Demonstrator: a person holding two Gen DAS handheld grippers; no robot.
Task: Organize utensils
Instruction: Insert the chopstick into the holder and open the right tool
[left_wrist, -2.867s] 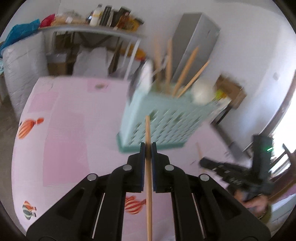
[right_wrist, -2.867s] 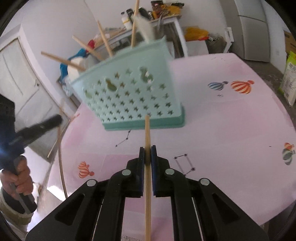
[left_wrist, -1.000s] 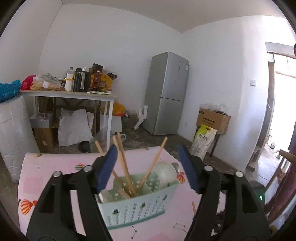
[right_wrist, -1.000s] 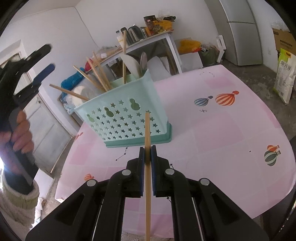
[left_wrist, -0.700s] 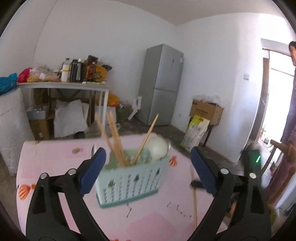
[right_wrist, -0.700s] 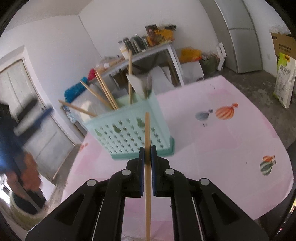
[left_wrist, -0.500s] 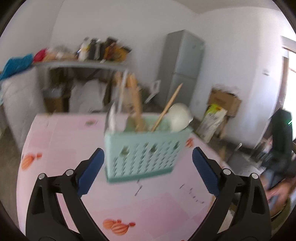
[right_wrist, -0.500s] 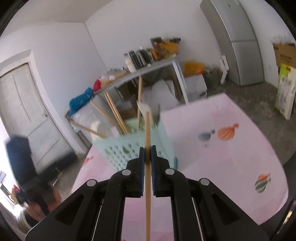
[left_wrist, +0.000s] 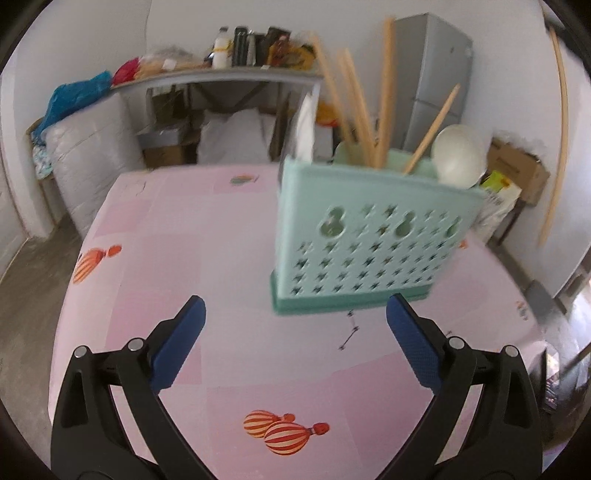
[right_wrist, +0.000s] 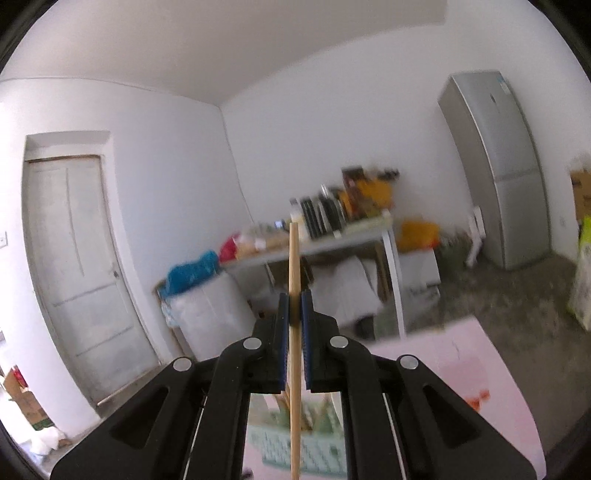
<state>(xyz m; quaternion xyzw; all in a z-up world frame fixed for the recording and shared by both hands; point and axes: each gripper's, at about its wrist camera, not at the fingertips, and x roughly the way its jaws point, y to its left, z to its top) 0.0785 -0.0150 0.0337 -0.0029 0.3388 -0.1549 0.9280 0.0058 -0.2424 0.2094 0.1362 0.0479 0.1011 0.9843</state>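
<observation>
Blurring hides the utensil basket (right_wrist: 306, 448) behind the right gripper (right_wrist: 294, 306).

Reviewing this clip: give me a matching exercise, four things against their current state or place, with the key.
Things:
1. left gripper
2. right gripper
3. mint basket
4. white spoon

States:
A. stands in the basket's right end
B. jaws wide apart, nothing between them
C. on the pink tablecloth, holding utensils
D. clamped on a wooden chopstick

Pairs: 1-B, 2-D, 3-C, 4-A

bare tablecloth (left_wrist: 221, 229) left, basket (left_wrist: 369, 236) blocking right
</observation>
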